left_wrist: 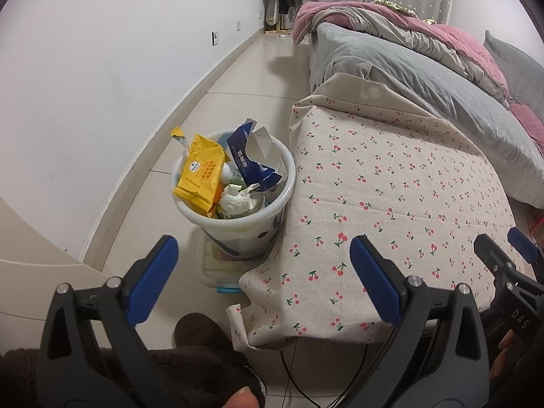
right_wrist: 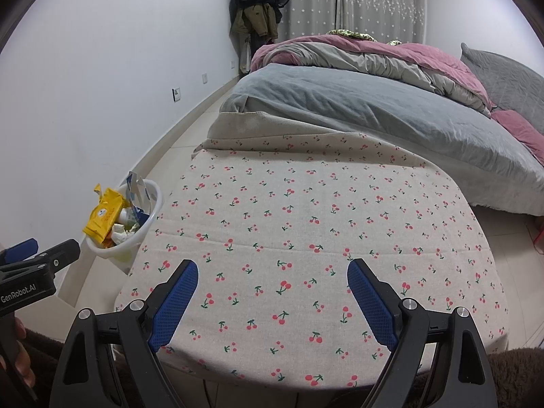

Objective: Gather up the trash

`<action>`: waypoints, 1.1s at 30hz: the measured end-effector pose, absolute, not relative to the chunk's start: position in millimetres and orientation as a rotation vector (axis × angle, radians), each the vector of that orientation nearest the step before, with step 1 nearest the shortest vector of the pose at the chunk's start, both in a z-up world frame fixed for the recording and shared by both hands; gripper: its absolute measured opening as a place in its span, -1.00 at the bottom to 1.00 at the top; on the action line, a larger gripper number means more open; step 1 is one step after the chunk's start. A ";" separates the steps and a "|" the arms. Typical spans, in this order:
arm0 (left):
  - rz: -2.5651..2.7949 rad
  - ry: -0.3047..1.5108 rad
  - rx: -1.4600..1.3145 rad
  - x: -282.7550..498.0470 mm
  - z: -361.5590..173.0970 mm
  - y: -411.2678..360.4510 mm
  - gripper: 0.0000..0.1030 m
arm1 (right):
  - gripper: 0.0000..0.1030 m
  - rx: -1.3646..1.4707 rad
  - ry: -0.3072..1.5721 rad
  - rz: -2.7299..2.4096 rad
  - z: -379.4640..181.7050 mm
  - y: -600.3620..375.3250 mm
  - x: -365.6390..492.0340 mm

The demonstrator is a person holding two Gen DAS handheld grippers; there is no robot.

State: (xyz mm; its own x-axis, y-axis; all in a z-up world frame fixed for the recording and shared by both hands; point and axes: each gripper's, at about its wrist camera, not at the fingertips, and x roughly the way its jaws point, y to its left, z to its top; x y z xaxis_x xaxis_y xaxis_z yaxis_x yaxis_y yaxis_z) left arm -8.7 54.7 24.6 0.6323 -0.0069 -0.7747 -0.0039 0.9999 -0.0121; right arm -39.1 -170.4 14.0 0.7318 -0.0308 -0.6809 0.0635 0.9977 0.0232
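Observation:
A white trash bucket stands on the floor by the table's left side. It is heaped with a yellow wrapper, a torn blue-and-white packet and crumpled paper. The bucket also shows in the right wrist view. My left gripper is open and empty, held in front of the bucket and the table's corner. My right gripper is open and empty above the cherry-print tablecloth. No trash shows on the cloth.
A bed with grey and pink bedding lies beyond the table. A white wall runs along the left, with a tiled floor strip between it and the bed. Coats hang at the far end. A flat container lies under the bucket.

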 end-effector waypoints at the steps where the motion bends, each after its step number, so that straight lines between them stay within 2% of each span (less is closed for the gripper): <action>1: -0.002 0.887 -0.013 -8.7 24.5 54.6 0.95 | 0.77 0.046 0.748 -0.052 14.2 -170.2 -38.8; 33: -0.011 0.906 -0.009 -7.5 20.4 56.2 0.95 | 0.77 0.039 0.762 -0.019 12.4 -167.2 -38.2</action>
